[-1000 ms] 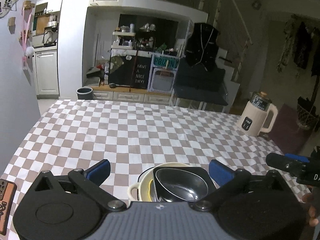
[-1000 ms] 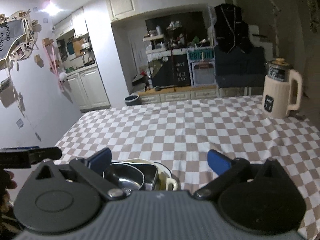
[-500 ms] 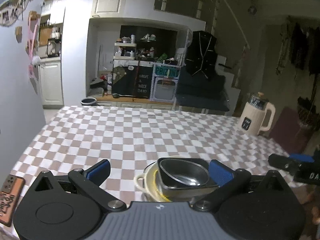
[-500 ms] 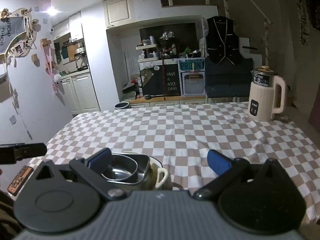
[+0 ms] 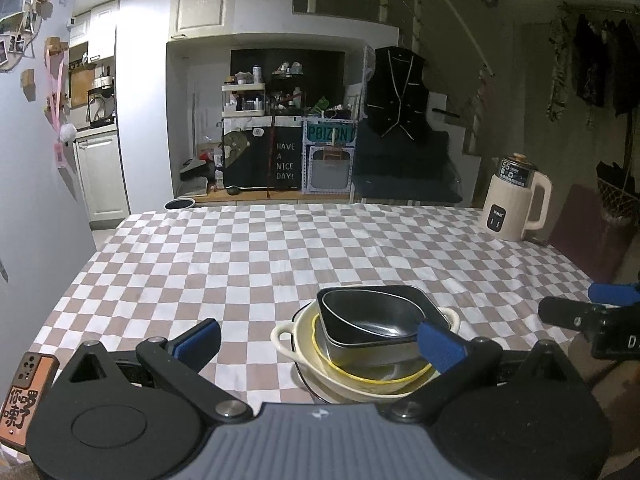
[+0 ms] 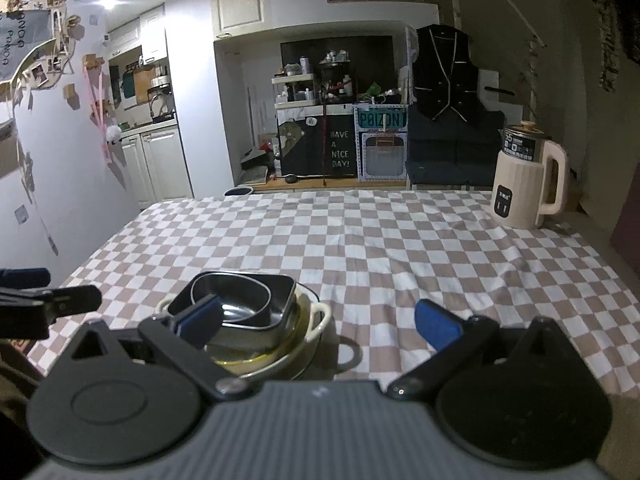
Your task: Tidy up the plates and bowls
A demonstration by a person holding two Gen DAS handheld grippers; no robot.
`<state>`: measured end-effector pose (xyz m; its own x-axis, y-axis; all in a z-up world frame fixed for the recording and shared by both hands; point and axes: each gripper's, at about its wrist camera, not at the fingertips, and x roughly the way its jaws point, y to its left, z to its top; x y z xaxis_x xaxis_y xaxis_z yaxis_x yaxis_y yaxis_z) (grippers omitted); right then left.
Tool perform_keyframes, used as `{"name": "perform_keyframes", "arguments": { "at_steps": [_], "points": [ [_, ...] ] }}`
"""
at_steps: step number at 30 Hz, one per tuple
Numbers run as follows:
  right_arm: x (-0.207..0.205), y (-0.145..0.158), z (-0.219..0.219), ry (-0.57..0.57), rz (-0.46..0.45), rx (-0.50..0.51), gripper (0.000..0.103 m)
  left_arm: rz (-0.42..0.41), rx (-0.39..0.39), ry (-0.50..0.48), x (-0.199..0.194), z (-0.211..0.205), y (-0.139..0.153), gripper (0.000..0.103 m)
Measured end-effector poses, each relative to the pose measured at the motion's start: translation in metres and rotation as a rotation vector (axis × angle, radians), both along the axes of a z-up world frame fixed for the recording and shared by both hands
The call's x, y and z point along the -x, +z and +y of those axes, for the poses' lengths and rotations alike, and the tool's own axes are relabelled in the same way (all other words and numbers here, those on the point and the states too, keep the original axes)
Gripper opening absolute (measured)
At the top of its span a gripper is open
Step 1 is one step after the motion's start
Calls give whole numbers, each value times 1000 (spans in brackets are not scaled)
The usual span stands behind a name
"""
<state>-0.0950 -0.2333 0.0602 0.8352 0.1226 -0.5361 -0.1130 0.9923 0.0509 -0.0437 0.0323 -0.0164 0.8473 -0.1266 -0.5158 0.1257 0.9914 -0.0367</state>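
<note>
- Stack of dishes: a dark metal tray (image 5: 376, 320), roughly rectangular with rounded corners, sits tilted inside a cream two-handled bowl (image 5: 360, 372) with a yellow line round its inner wall; beneath the bowl a dark-rimmed plate (image 6: 308, 360) is partly visible; the whole stack rests on the near part of the checked tablecloth (image 5: 280, 256).
- Surroundings: a cream electric kettle (image 5: 516, 204) stands at the far right corner of the cloth, well apart from the stack; a phone in an orange case (image 5: 24, 396) lies at the near left edge.
- Step in hand (judged): the nesting appears finished or nearly so, the tray being the one piece not seated flat; a good execution levels the tray within the bowl, pressing or nudging its raised side only lightly, so that the bowl does not slide on the plate or tip by a handle.
- Caution (judged): metal against glazed ware is likely to slip; contact is best made low on the tray wall and kept slow.
- Left gripper (image 5: 320, 336): jaws spread wide and holding nothing; its right blue pad (image 5: 438, 346) overlaps the tray's near right corner in the left wrist view, though actual contact cannot be confirmed; the left pad hangs over bare cloth.
- Right gripper (image 6: 320, 320): jaws likewise wide apart and empty; its left blue pad (image 6: 198, 318) lies in front of the tray's near wall, touching or just short of it, which cannot be told; the right pad is over bare cloth, beside the stack.
</note>
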Motion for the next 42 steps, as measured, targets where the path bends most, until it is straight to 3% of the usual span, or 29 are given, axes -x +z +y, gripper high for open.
{"name": "perform_keyframes", "arguments": {
  "at_steps": [12,23,42],
  "points": [
    [5,-9,2,14,14,32,103,0,-50,9,15,-2,-8,103],
    [13,-14,5,12,24,51,103,24,-29,55,19,3,-12,103],
    [12,-18,3,12,40,39,103,32,-30,45,20,4,-16,103]
  ]
}}
